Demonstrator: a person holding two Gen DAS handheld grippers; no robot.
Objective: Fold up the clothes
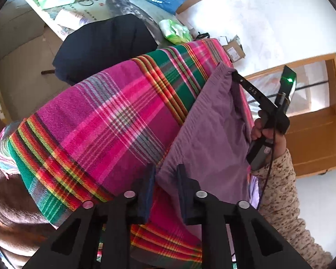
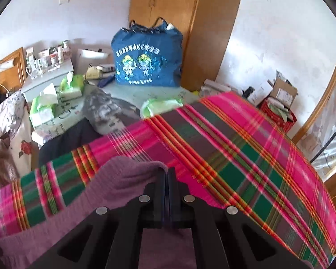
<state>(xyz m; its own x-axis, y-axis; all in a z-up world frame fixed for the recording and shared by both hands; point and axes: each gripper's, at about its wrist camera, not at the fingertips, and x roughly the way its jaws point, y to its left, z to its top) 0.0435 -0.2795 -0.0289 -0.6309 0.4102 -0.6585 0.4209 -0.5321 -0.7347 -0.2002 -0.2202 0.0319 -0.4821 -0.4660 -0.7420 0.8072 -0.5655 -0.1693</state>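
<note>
A plaid bedspread (image 1: 114,116) covers the bed. One purple garment (image 1: 212,134) lies on it, stretching from the left tool (image 1: 165,179), nearly closed around its near corner, to the right tool (image 2: 168,174), clamped on its far corner.

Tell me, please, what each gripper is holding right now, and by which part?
The right gripper is shut on the purple garment's far edge. The left gripper straddles its near corner, grip unclear.

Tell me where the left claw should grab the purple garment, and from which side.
Grip the purple garment at its near corner edge, coming in from the near side of the plaid blanket. That corner already sits between the left claw fingers, and the right claw pinches the far corner, so the edge would likely stretch straight.
</note>
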